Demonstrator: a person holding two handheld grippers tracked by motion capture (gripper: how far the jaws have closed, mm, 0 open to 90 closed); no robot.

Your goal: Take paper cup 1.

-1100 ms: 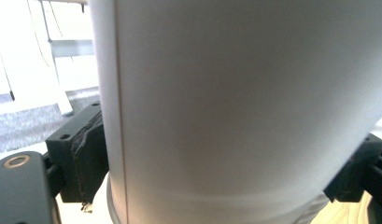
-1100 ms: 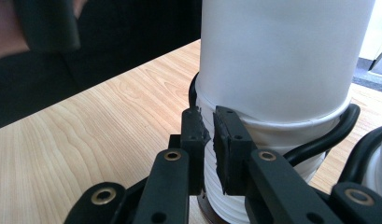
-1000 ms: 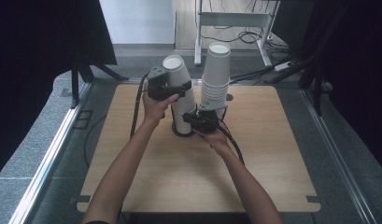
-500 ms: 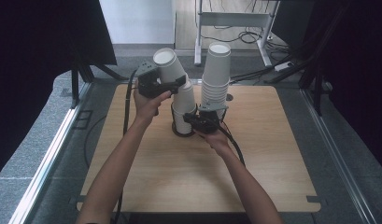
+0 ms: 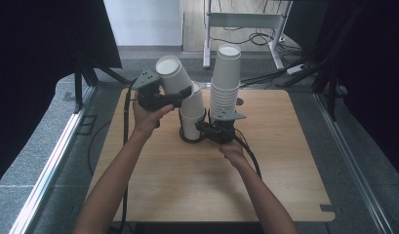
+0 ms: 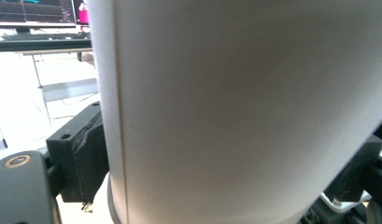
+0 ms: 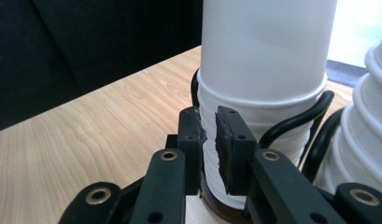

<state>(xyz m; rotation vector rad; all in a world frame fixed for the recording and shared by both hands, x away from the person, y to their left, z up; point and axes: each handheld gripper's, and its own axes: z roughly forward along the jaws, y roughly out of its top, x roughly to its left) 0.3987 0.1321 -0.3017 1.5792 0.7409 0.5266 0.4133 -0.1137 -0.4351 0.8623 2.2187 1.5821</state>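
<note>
left tongs (image 5: pixel 180 92): grip one paper cup (image 5: pixel 173 74), now lifted off the short stack (image 5: pixel 193 117) and tilted toward the worktop's (image 5: pixel 294 180) far left corner. right tongs (image 5: pixel 205 130): pinch the short stack's base. tall stack (image 5: pixel 225 83) beside; near half bare.

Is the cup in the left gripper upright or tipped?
Tipped. In the high view the cup leans with its open mouth up and to the left, clamped in the left gripper above the short stack, which stands upright.

No readable text, label or number anywhere.
</note>
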